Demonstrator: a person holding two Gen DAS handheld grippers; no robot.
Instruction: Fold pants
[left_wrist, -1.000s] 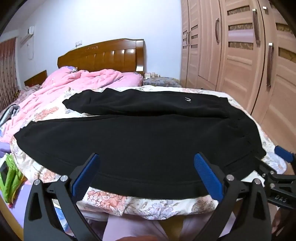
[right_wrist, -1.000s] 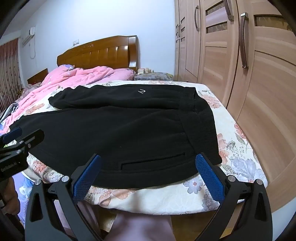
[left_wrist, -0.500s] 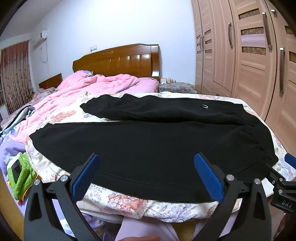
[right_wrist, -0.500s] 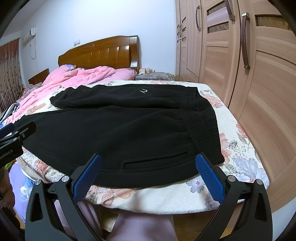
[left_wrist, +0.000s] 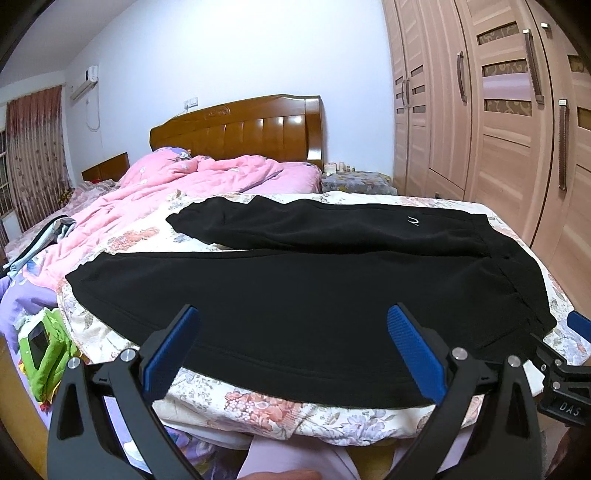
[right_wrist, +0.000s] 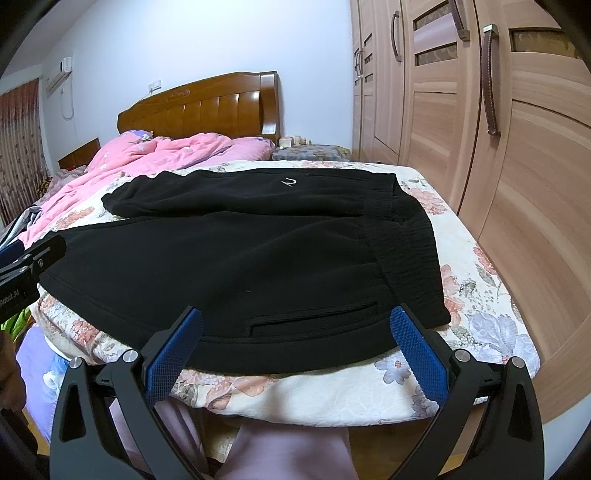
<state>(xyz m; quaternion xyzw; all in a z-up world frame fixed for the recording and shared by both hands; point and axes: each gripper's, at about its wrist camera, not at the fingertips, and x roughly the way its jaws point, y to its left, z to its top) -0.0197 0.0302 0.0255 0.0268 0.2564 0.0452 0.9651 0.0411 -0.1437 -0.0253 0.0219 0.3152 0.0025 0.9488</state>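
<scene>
In the left wrist view, black pants (left_wrist: 295, 291) lie spread flat across the near end of a bed (left_wrist: 258, 406) covered by a floral sheet, waistband to the right and both legs running left; the near hem line follows the mattress edge, with a strip of sheet showing in front of it. A pink quilt (left_wrist: 184, 184) is heaped at the far left below the wooden headboard (left_wrist: 240, 129), and a wardrobe (left_wrist: 498, 110) stands along the right. The left gripper (left_wrist: 291, 347) hovers low in front of the near edge, its blue-padded jaws spread wide and holding nothing, framing the near leg. At the right margin the right gripper (left_wrist: 565, 369) sits just off the waistband corner. In the right wrist view, the right gripper (right_wrist: 295, 347) is likewise level before the bed edge, jaws wide apart and empty, bracketing the pocket slit near the waistband; bare sheet lies to the right of the pants. The left gripper shows at the left margin, beside the near leg.
</scene>
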